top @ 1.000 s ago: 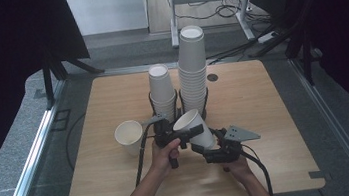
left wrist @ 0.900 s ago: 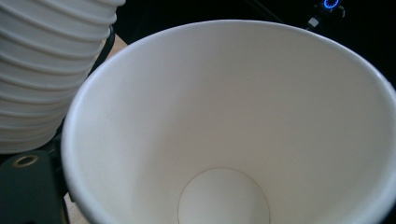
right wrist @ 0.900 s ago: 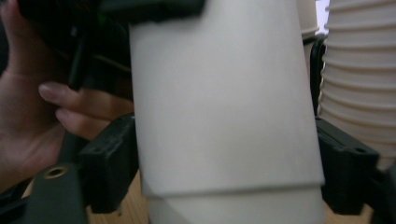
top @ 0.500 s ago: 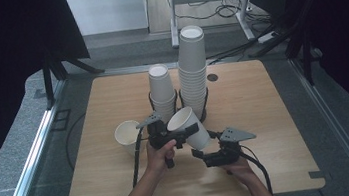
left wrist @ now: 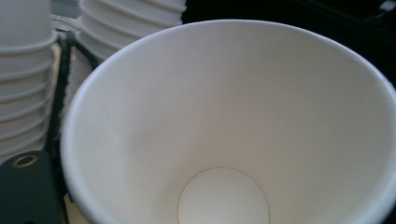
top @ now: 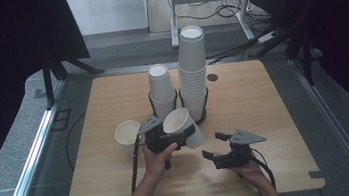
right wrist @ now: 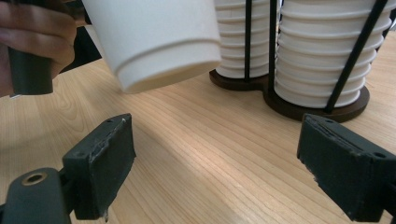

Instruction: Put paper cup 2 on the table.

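The left gripper holds a paper cup — tipped, off the table. The right gripper has just been opening — nothing between its jaws.

The wooden table is bright from light above, but both sides of the high view are very dark. The close paper cup looks soft and blurry.

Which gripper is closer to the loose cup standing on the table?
Left. The left gripper holds a tilted cup just right of the loose cup; the right gripper sits open, farther right.
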Motion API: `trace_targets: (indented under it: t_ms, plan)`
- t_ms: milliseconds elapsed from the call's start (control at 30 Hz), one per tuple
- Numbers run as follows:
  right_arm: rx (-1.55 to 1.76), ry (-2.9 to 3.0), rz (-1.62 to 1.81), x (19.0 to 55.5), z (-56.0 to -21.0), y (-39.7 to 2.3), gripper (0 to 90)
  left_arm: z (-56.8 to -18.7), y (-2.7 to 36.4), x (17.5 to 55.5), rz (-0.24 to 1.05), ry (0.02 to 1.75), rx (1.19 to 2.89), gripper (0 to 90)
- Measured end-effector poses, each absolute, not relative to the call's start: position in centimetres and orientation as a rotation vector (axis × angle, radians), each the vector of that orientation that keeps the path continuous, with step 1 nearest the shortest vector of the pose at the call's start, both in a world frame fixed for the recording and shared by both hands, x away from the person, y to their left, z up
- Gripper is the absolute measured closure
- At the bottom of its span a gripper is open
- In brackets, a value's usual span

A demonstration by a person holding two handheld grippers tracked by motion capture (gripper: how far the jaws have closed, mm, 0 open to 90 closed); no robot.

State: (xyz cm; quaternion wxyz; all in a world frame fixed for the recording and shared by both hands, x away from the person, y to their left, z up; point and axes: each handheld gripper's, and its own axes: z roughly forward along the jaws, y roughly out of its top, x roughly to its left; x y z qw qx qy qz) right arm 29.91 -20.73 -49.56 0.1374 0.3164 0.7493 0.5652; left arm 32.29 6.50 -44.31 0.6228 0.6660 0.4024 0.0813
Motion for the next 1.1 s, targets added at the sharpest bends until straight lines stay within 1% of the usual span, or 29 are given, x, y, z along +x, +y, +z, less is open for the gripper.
trace_targets:
  t_ms: [300, 1100]
  plan:
    - [0.913, 2.176, 1.641, 29.8, -49.6, -20.6, 13.2, -44.8, 6.7, 31.9, 0.349, 0.981, 1.608, 12.0]
    - [0.919, 2.192, 1.644, 29.8, -49.8, -20.3, 13.6, -46.1, 6.8, 32.0, 0.557, 1.020, 1.744, 11.7]
